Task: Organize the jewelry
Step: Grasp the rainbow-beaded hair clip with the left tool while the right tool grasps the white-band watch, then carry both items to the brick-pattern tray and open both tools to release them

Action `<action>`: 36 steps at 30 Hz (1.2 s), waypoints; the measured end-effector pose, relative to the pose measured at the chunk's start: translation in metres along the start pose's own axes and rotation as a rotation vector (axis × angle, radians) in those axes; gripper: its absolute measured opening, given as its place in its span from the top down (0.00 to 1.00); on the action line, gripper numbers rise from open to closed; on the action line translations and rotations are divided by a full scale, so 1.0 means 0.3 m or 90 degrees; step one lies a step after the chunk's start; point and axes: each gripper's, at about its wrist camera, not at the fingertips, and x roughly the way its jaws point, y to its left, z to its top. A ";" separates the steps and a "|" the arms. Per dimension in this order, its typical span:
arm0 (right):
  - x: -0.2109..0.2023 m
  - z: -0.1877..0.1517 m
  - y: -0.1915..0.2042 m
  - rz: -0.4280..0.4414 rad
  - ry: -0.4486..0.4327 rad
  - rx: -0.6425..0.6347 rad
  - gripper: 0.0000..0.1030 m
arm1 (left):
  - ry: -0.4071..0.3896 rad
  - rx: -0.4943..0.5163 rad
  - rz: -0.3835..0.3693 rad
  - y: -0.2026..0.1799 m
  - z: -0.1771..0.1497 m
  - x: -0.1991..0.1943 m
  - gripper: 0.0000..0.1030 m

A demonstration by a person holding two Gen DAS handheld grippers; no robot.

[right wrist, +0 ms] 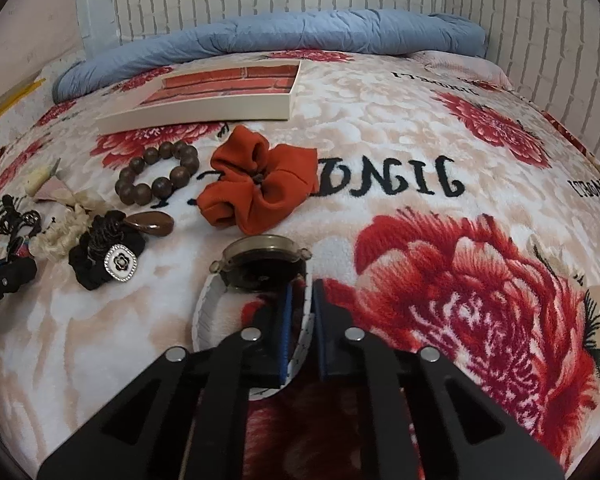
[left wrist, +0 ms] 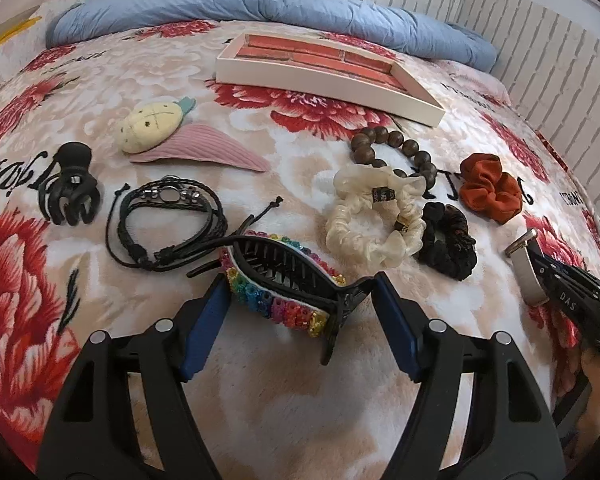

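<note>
Our left gripper point(left wrist: 300, 300), jaws wide apart, straddles the rainbow hair clip point(left wrist: 284, 280); our right gripper point(right wrist: 301, 304) pinches the watch point(right wrist: 260, 268) strap, near the tray point(right wrist: 204, 108).

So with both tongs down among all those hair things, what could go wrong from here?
1. The right tongs pinch only the watch's white strap; its heavy watch face may swing or slip when lifted.
2. The open left tongs straddle the rainbow hair claw, whose tip lies by the black cord bracelet; lifting could snag the cords.
3. The tray sits far back, so both carries pass over other items.
</note>
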 end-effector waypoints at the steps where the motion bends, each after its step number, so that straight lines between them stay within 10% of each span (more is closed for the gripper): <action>1: -0.004 0.000 0.001 0.001 -0.003 0.000 0.92 | -0.002 -0.001 0.000 0.001 -0.001 -0.005 0.32; 19: -0.148 0.192 0.057 0.053 -0.097 -0.005 0.93 | -0.069 0.024 -0.005 0.019 0.149 -0.101 0.32; 36: 0.193 0.708 0.182 0.061 -0.094 0.019 0.93 | -0.130 0.081 0.011 -0.023 0.698 0.133 0.32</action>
